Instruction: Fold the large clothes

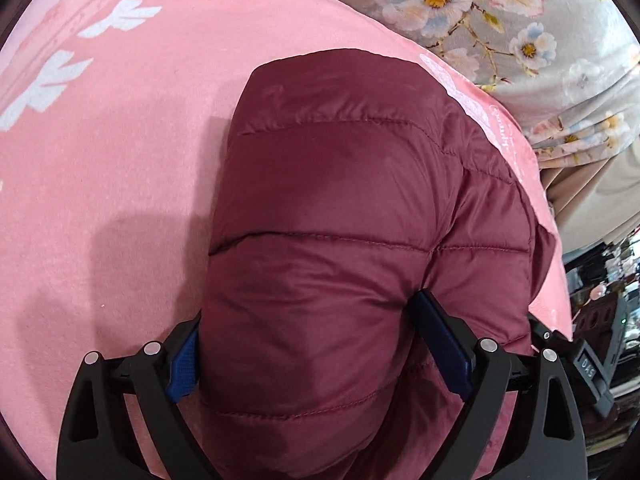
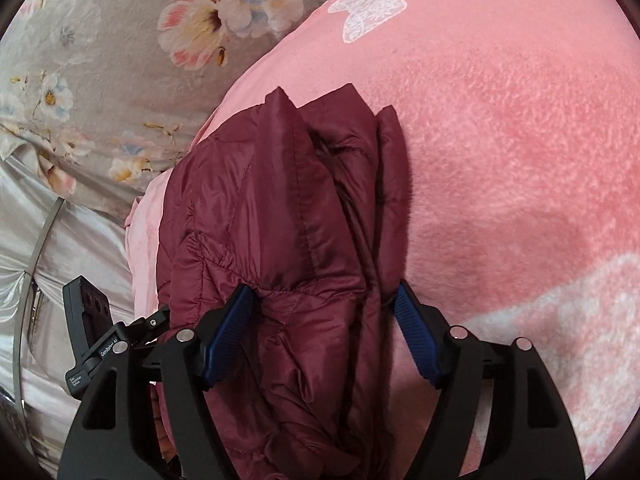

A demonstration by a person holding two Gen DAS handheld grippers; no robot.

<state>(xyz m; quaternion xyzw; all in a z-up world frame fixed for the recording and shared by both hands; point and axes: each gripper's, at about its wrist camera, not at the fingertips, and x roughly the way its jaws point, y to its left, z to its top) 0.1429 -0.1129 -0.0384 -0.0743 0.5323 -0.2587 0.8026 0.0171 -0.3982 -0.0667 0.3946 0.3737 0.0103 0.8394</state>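
The maroon quilted jacket (image 1: 340, 216) lies bundled on the pink blanket (image 1: 100, 152). The left tool (image 1: 308, 340) and the right tool (image 2: 324, 316) each squeeze a thick fold of it between wide-set fingers.

Domestic bedroom setting, soft pink fleece blanket (image 1: 120, 168) with white printed motifs covering the surface, grey floral bedsheet (image 1: 540, 40) beyond its edge, shiny silver-grey satin fabric (image 2: 72, 240) alongside, cluttered dark household items (image 1: 608, 280) at one side.
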